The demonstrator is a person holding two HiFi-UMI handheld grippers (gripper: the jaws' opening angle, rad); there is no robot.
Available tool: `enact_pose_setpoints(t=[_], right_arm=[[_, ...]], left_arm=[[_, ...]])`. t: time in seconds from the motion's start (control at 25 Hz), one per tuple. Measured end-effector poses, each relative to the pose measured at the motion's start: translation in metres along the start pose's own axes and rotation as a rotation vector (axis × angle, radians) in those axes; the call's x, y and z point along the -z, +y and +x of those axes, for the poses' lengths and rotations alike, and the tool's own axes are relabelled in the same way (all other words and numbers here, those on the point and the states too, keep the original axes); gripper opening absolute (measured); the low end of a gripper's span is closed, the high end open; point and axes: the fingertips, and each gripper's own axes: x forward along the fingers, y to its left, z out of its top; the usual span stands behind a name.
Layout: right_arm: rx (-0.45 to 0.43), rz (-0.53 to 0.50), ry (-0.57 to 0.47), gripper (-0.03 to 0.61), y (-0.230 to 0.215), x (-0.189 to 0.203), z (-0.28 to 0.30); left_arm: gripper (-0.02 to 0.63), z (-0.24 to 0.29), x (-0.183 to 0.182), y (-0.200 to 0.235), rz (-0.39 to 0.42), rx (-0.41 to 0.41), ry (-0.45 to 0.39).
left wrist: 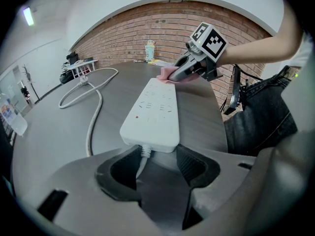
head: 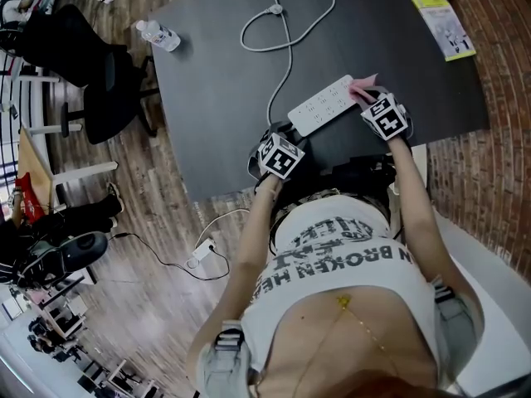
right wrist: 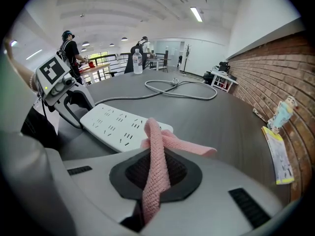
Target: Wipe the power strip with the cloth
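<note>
Slippage is the main worry. The left tool [left wrist: 158,152] stands open at the cord end of the white rectangular plastic power strip [left wrist: 153,107], jaws either side of the lead and gripping nothing. The strip lies flat on the dark grey bench [right wrist: 231,117], so it may skate away once rubbing starts.

At the strip's opposite end the right tool [right wrist: 155,171] is clenched on the pink knitted cloth [right wrist: 156,132], whose loose tail drapes over the strip's corner. Held in so narrow a fold, the cloth could bunch, or the hard tool could scrape the casing.

Beyond the strip loops its white cable [right wrist: 182,90], which a tug might drag.

Count: one strip, one cloth, two tools, one cable, and one clear plastic water bottle [head: 158,36] and one yellow-green leaflet [head: 445,27], both well beyond the strip.
</note>
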Motion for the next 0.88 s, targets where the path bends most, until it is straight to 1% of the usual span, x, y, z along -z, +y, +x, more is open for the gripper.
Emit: enact_pose_setpoints(t=[0.52, 0.68, 0.88], right_arm=[[0.011, 0.012, -0.025, 0.017, -0.0026, -0.0009, 0.0019], [0.008, 0.012, -0.002, 0.017, -0.0003, 0.0004, -0.0013], [0.010, 0.013, 0.002, 0.017, -0.0007, 0.0020, -0.0011]], left_arm=[[0.225, 0.0011, -0.0006, 0.0001, 0.001, -0.002, -0.002], [0.225, 0.0000, 0.0000, -0.0004, 0.001, -0.002, -0.005], [0.225, 0.0011, -0.0010, 0.0000, 0.002, -0.008, -0.012]])
